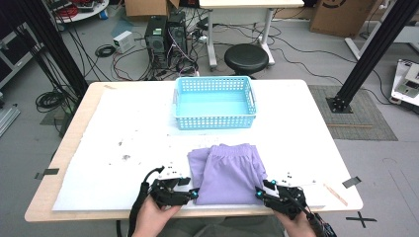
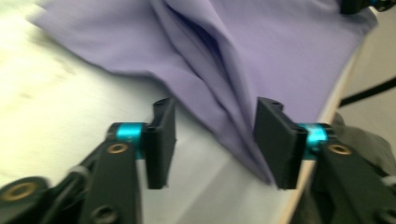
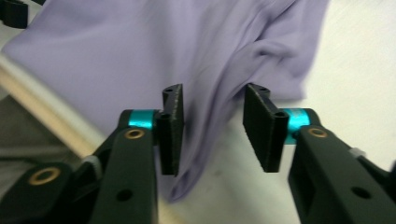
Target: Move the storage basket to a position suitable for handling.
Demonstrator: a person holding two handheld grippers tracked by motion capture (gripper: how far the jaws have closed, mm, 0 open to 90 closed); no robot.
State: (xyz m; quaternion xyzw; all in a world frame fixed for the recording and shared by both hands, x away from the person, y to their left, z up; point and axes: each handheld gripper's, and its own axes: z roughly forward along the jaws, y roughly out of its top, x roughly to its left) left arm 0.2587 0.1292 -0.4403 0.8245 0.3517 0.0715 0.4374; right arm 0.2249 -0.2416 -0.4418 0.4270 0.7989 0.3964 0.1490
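Note:
A folded purple garment [image 1: 227, 173] lies at the table's near edge, between my two grippers. My left gripper [image 1: 193, 193] sits at its near left corner. In the left gripper view the jaws [image 2: 215, 140] stand apart, with a fold of the purple cloth [image 2: 280, 46] running between them toward the table edge. My right gripper [image 1: 258, 193] sits at the near right corner. Its jaws [image 3: 215, 130] are also apart, with a ridge of the cloth [image 3: 116, 46] lying loose in the gap. Neither pair of pads presses on the fabric.
A light blue perforated basket [image 1: 215, 121] stands empty at the far middle of the white table [image 1: 138, 128]. Dark specks dot the table's left half. Beyond the table are a black stool [image 1: 246, 58], computer towers and cables on the floor.

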